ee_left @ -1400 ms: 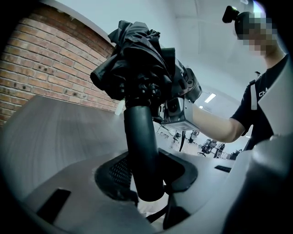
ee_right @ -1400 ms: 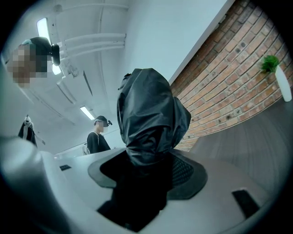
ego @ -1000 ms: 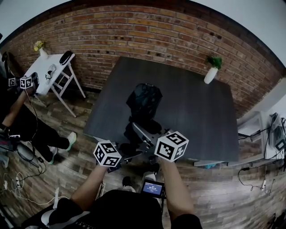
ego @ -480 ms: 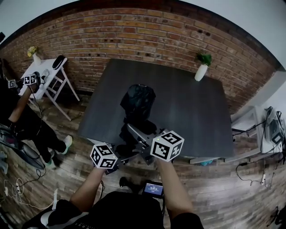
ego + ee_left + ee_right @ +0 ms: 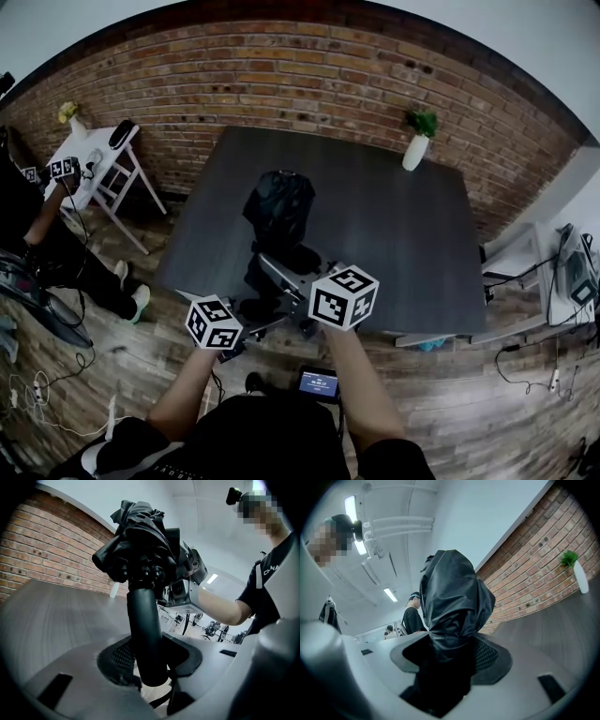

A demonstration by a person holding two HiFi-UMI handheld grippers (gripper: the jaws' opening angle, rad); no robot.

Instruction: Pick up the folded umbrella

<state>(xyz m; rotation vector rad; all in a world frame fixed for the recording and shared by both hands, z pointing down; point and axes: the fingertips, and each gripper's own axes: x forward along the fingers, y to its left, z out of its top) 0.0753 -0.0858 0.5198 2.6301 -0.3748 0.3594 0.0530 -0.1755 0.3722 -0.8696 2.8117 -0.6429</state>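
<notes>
**A:** Item one?

**B:** Folded umbrella (image 5: 278, 211), black, canopy bunched. It is held over the near edge of the dark grey table (image 5: 403, 234), between the two tools.

**A:** Item two?

**B:** Left gripper (image 5: 150, 665). Its jaws are clamped on the umbrella's smooth black handle (image 5: 143, 625), which crosses them with the canopy above.

**A:** Item three?

**B:** Right gripper (image 5: 443, 667). It is closed on the gathered black fabric just below the canopy's bulge, and cloth fills the gap between the jaws.

**A:** Accessories?

**B:** Two marker cubes, left (image 5: 214, 323) and right (image 5: 343, 297), both just short of the table edge.

**A:** Surroundings?

**B:** Brick wall (image 5: 281, 84) behind. There is a potted plant (image 5: 417, 141) in a white vase at the table's far corner, and a small white side table (image 5: 94, 155) far left.

**A:** Changes since a second ago?

**B:** Both grips are as they were, handle in one and fabric in the other. In the head view everything has slid leftward together: table, plant, umbrella and cubes. Against the table, the umbrella's place looks much the same, and I cannot tell any shift there. The seated person's feet at far left have moved.
</notes>
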